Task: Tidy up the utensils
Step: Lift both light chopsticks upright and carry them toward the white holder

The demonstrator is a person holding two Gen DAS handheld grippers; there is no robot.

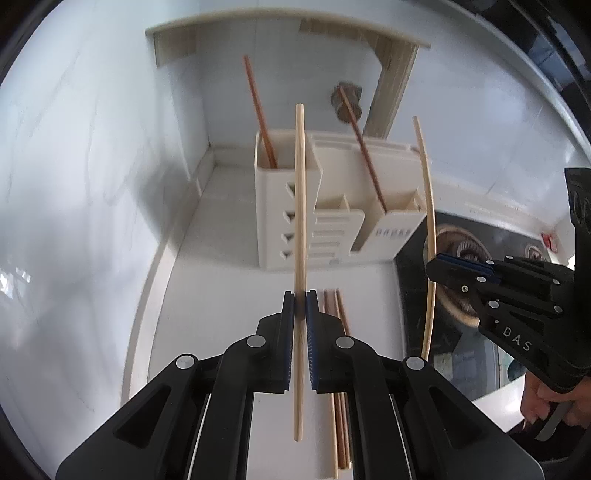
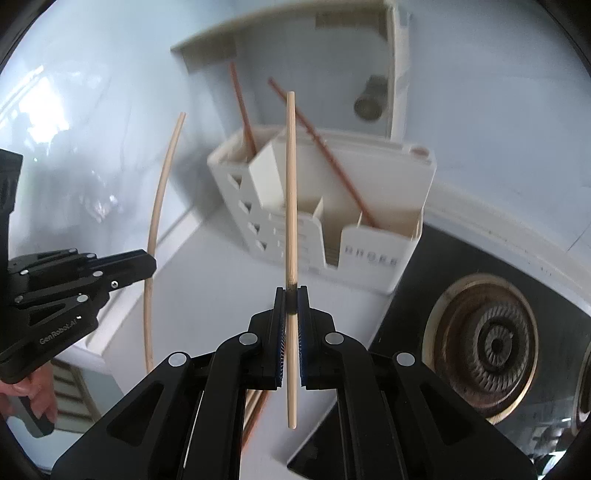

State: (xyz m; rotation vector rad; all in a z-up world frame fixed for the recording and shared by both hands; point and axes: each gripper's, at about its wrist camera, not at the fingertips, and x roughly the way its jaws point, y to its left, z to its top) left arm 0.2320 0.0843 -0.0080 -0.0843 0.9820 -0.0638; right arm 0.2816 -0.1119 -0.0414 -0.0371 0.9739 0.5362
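My left gripper (image 1: 301, 295) is shut on a pale wooden chopstick (image 1: 300, 206) that stands upright in front of the cream utensil holder (image 1: 280, 221). My right gripper (image 2: 291, 290) is shut on a second pale chopstick (image 2: 290, 192), also upright. Each view shows the other gripper from the side: the right one (image 1: 434, 264) with its chopstick (image 1: 428, 206), the left one (image 2: 151, 264) with its chopstick (image 2: 157, 206). Two red-brown chopsticks (image 1: 258, 110) (image 1: 364, 151) lean in the holder's compartments. Several more chopsticks (image 1: 340, 369) lie on the counter beneath my left gripper.
The holder (image 2: 384, 236) stands on a white counter (image 1: 221, 229) in a corner under a shelf (image 1: 288, 26). A black gas hob with a burner (image 2: 487, 343) lies to the right. A person's hand (image 1: 546, 402) holds the right gripper's handle.
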